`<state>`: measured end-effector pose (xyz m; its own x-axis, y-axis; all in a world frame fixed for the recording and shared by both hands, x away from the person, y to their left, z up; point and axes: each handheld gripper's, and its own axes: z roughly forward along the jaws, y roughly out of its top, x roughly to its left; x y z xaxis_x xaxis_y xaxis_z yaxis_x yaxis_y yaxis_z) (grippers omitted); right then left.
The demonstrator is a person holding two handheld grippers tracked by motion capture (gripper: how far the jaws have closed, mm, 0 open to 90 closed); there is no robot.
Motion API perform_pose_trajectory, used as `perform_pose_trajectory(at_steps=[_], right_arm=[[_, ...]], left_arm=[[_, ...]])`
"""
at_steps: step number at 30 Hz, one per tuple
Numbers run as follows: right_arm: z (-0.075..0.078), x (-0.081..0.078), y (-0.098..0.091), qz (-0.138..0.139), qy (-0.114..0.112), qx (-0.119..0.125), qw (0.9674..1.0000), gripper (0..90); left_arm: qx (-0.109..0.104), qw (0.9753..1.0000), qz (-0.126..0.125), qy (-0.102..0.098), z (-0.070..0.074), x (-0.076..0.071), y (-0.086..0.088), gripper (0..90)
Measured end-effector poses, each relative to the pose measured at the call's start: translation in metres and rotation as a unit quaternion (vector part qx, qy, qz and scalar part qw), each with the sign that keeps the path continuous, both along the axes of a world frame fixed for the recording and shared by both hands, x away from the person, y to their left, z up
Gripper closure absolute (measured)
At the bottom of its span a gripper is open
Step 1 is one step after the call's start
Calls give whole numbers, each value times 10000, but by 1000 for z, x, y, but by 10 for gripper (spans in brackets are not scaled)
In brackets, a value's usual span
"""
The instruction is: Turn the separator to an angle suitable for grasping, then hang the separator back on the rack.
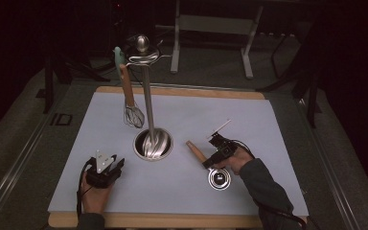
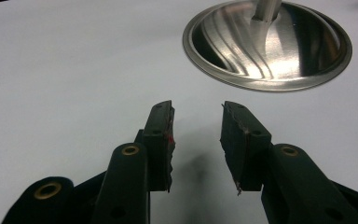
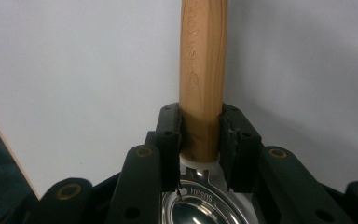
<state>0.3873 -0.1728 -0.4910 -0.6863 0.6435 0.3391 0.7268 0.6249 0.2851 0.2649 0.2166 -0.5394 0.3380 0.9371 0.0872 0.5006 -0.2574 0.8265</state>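
Observation:
A ladle with a wooden handle (image 1: 194, 150) and a round steel bowl (image 1: 219, 178) lies on the white mat, right of centre. My right gripper (image 1: 208, 161) is shut on that handle close to the bowl. In the right gripper view the pads press both sides of the wooden handle (image 3: 203, 70), and the steel bowl (image 3: 198, 210) sits just behind the jaws. My left gripper (image 1: 114, 166) rests on the mat at the front left, open, with nothing between its fingers. The left gripper view has the left gripper (image 2: 196, 140) pointing towards the stand's base (image 2: 307, 70).
A steel utensil stand rises from a round base (image 1: 153, 143) in the middle of the mat, its pole (image 1: 147, 96) ending in hooks. A whisk (image 1: 133, 114) with a wooden handle hangs from one hook. The wooden board's front edge (image 1: 172, 221) runs below both hands.

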Motion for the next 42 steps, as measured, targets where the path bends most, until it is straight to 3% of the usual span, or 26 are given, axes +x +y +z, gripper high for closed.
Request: perform_pose_trajectory(at_steps=[11, 25, 40, 42], right_arm=[[6, -4, -3, -88, -105, 295, 9995, 709], [17, -10, -3, -88, -469, 460, 9978, 709], [23, -19, -5, 69, -864, 812, 9929, 710], [26, -22, -5, 126, -1015, 975, 9900, 710]], left_arm=[[10, 10000, 2, -5, 0, 0, 0, 641], [-66, 10000, 19, -20, 0, 0, 1, 641], [-77, 10000, 14, -18, 0, 0, 1, 640], [-72, 10000, 14, -13, 0, 0, 1, 640]])
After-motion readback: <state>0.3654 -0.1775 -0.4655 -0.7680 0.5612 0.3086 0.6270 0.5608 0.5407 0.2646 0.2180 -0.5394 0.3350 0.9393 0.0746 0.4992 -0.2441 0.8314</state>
